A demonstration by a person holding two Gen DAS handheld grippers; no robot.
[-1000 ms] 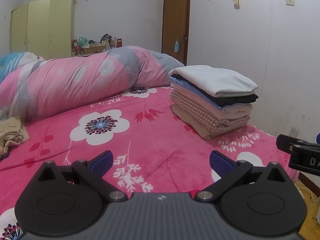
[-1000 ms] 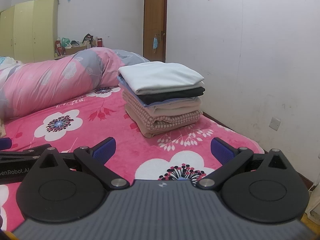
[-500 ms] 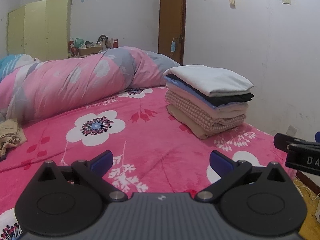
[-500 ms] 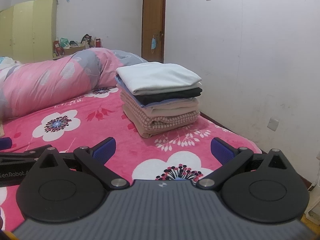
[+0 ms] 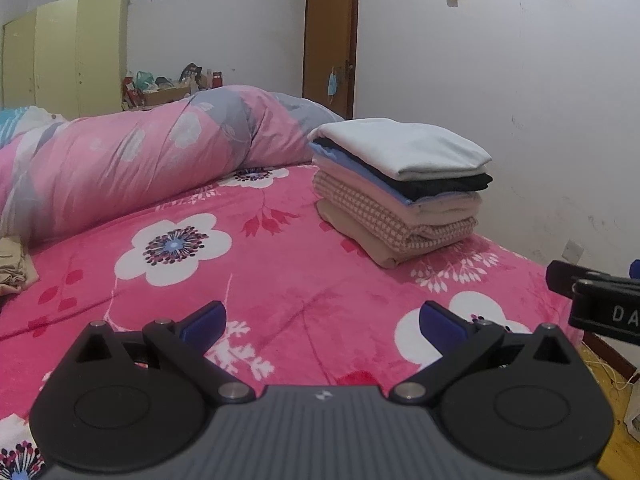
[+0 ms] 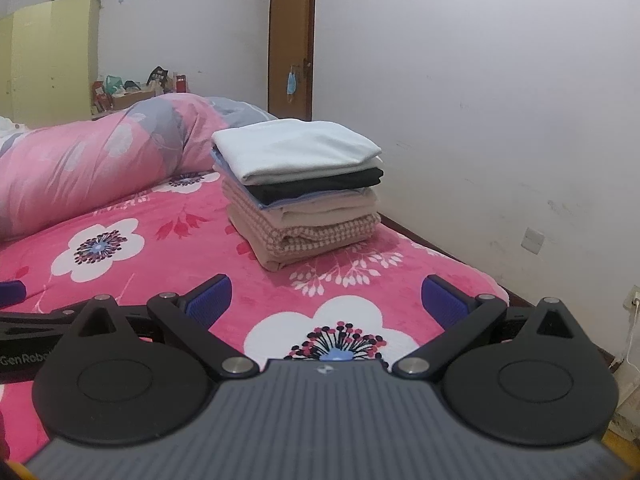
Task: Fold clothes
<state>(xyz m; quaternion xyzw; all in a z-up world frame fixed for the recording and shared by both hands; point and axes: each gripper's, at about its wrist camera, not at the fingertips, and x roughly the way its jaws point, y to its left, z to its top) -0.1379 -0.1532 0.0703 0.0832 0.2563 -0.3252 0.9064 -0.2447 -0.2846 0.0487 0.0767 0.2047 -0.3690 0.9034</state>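
While both claws hang wide open and empty over the bed, the folded clothes sit stacked by the wall.

Nearest the lens, the left claw (image 5: 320,320) holds its blue pads far apart above the pink floral blanket (image 5: 280,272), gripping nothing; the right claw (image 6: 326,298) is spread just as wide and equally empty, level with the left one and just beside it, so that each shows at the edge of the other's view. Beyond them, on the blanket's right side near the white wall (image 6: 480,100), rests the stack of folded clothes (image 6: 300,196): tan at the bottom, then pink check, beige, blue and black, with a pale sheet-white piece on top. At the left edge lies an unfolded tan garment (image 5: 14,264). Behind, a rolled pink quilt (image 5: 140,164) runs across the bed, and farther back stand a brown door (image 5: 330,36) and a yellow wardrobe (image 5: 64,56).
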